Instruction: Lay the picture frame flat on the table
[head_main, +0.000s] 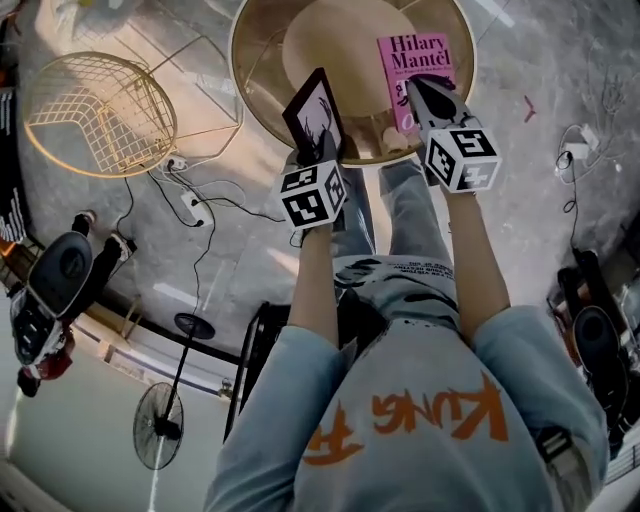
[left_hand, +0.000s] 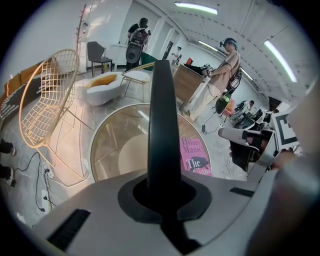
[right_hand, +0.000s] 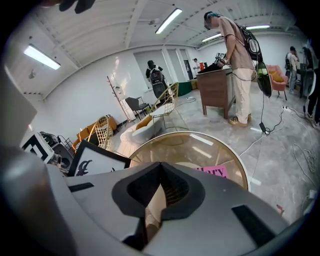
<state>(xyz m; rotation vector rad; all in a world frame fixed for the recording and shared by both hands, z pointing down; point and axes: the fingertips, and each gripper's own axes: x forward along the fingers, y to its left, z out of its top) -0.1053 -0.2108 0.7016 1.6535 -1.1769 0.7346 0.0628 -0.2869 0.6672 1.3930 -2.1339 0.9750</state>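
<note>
Round glass table with gold rim (head_main: 262, 70) spread ahead of and below both grippers. Black rectangular picture frame with white print (head_main: 315, 112) clamped by its lower edge in left gripper (head_main: 322, 152), jaws closed tight on it. Held upright, slightly tilted, over table's near rim; contact with glass unclear. Probably kept on edge for clearance before tipping flat. Pink paperback book (head_main: 415, 60) lying flat beneath right gripper (head_main: 428, 95). Jaws pressed together, nothing between, likely standing by to steady.
</note>
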